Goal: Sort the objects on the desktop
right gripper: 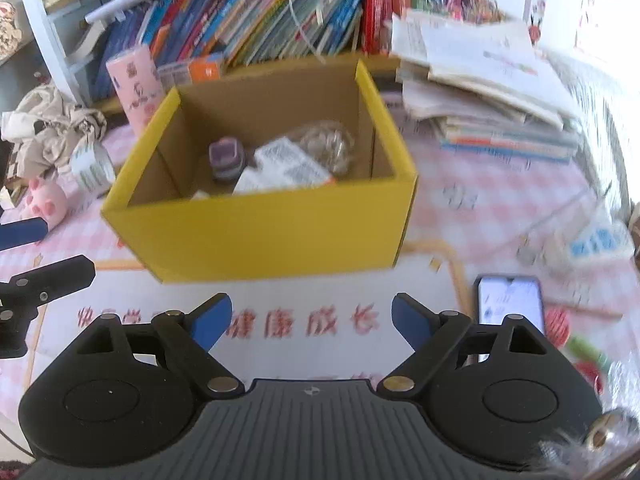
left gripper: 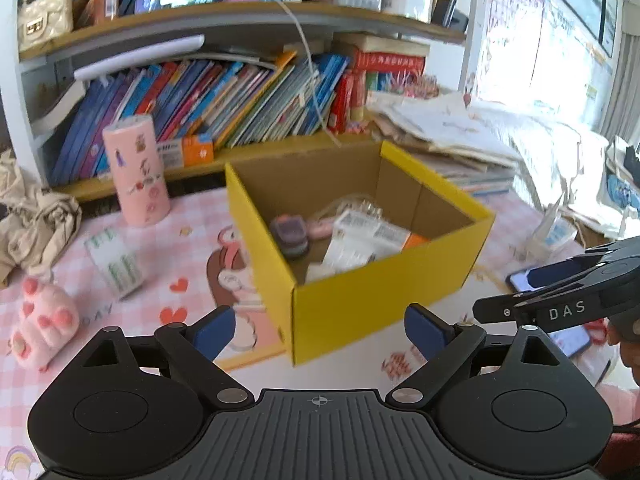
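Observation:
A yellow cardboard box (left gripper: 380, 292) stands open on the pink desk mat; it also shows in the right wrist view (right gripper: 260, 232). Inside lie a purple stamp-like block (left gripper: 290, 234), a white packet (left gripper: 360, 240) and a clear plastic bag (right gripper: 328, 142). My left gripper (left gripper: 320, 330) is open and empty, just in front of the box's near corner. My right gripper (right gripper: 312, 318) is open and empty, in front of the box's front wall. A pink plush paw (left gripper: 40, 320), a green-and-white tissue pack (left gripper: 116, 264) and a pink cylinder (left gripper: 138, 168) lie left of the box.
A phone (right gripper: 510, 300) lies on the mat right of my right gripper. Stacked papers and books (right gripper: 488, 92) sit behind the box at right. A bookshelf (left gripper: 224, 100) runs along the back. A crumpled beige cloth (left gripper: 32, 216) lies far left.

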`<state>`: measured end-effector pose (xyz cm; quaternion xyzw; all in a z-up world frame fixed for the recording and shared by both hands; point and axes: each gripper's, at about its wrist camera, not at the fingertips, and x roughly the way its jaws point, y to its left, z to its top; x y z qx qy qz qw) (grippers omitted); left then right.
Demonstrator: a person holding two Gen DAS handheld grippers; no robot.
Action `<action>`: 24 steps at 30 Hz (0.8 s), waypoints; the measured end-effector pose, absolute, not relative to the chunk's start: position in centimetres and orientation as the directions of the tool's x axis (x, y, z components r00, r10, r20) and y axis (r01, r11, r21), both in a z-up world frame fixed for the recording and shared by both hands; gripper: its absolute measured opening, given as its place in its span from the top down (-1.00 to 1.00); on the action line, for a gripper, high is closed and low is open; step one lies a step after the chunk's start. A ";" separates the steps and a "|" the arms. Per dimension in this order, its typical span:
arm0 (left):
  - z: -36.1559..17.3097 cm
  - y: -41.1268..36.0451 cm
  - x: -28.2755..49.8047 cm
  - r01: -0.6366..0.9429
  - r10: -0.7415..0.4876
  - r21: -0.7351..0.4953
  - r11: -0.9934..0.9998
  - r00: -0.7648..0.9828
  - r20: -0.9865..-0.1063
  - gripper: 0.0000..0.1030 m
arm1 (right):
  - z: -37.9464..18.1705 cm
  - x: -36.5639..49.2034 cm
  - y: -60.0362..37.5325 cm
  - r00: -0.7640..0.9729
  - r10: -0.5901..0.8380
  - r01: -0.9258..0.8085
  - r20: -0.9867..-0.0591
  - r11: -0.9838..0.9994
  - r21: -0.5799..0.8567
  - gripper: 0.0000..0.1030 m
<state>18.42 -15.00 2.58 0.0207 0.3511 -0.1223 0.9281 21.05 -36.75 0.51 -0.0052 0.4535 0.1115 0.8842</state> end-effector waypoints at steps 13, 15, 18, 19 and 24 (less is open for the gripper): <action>0.8 -11.0 17.6 0.230 -0.192 -0.043 0.972 0.677 -0.710 -0.83 | -2.0 18.9 -32.5 0.517 0.129 -0.161 -0.847 0.986 0.052 -0.84; 0.7 -10.7 17.5 0.237 -0.196 -0.042 0.970 0.673 -0.713 -0.83 | -2.2 18.7 -32.1 0.513 0.125 -0.156 -0.849 0.986 0.051 -0.85; 0.6 -10.2 17.4 0.248 -0.202 -0.041 0.968 0.668 -0.716 -0.83 | -2.4 18.4 -31.5 0.507 0.118 -0.143 -0.854 0.988 0.052 -0.86; 0.6 -10.0 17.4 0.251 -0.203 -0.041 0.967 0.666 -0.718 -0.83 | -2.5 18.3 -31.4 0.505 0.115 -0.139 -0.856 0.989 0.051 -0.86; 0.4 -9.2 17.3 0.265 -0.209 -0.039 0.964 0.655 -0.726 -0.83 | -2.9 18.0 -30.5 0.496 0.105 -0.121 -0.862 0.991 0.051 -0.87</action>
